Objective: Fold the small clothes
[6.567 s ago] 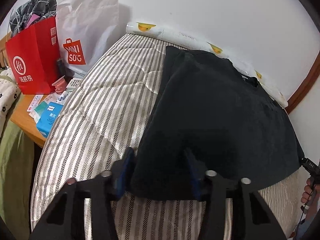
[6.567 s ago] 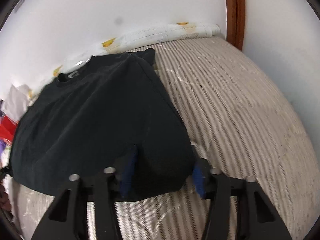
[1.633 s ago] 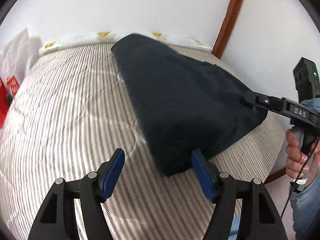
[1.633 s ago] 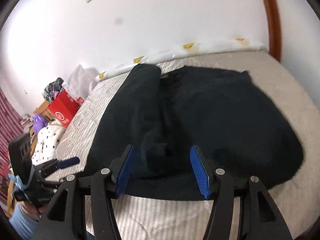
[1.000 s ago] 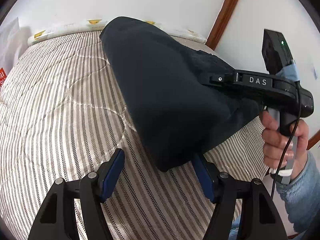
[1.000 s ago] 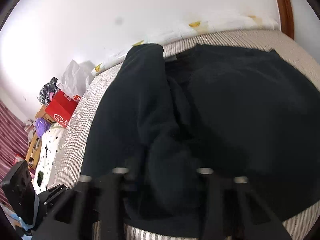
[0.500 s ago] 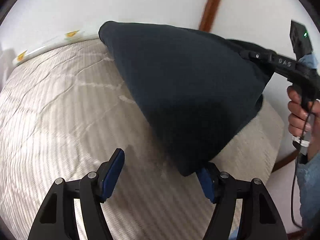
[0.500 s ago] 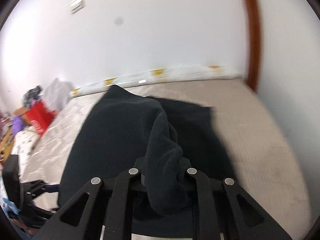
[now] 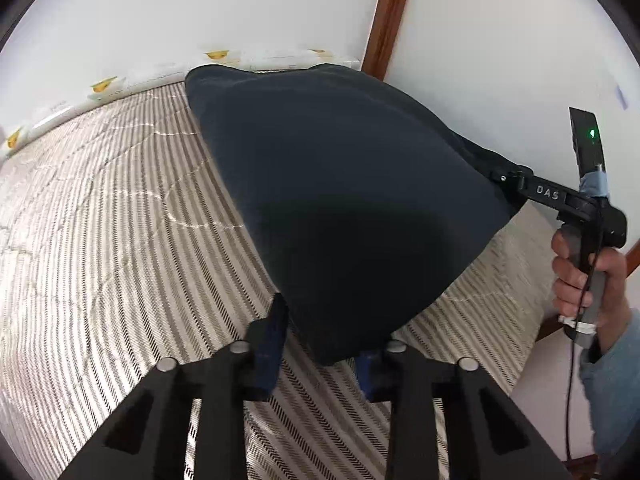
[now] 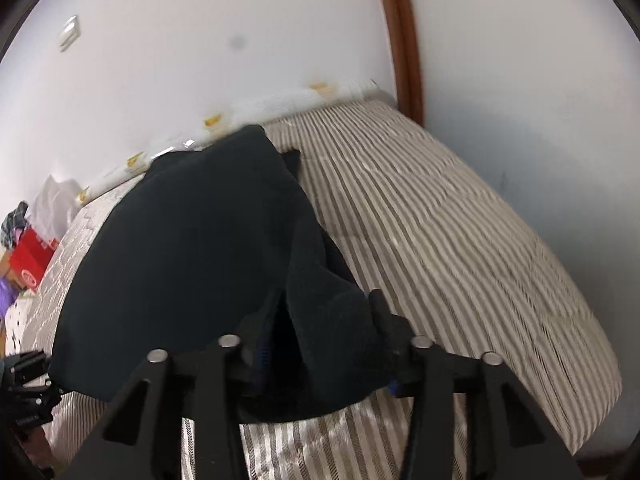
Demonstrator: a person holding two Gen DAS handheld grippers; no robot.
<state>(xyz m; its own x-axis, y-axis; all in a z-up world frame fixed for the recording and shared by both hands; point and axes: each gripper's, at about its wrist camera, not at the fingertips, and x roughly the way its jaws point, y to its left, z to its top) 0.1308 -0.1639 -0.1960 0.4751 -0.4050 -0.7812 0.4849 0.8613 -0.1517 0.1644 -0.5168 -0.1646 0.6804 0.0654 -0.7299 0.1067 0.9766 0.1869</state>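
A dark navy garment [image 9: 340, 184] lies folded over on the striped mattress [image 9: 112, 232]. My left gripper [image 9: 320, 332] is at its near corner, jaws closing, with the corner filling the gap between the blue pads [image 9: 272, 332]. In the right wrist view a thick bunch of the same garment [image 10: 192, 248] sits between the jaws of my right gripper [image 10: 320, 320], which are opening; a dark gap shows beside its left finger. In the left wrist view the right gripper [image 9: 506, 178] reaches the garment's right corner, held by a hand [image 9: 576, 276].
White walls and a brown wooden post [image 9: 388, 16] border the mattress at the back. A white roll with yellow prints [image 9: 132, 80] lies along the wall. A red bag [image 10: 28, 264] and white bag stand far left. Bare mattress [image 10: 460, 240] lies right of the garment.
The right gripper carried a layer of the garment across to the right and its jaws have spread. The left gripper's jaws have narrowed onto the near corner.
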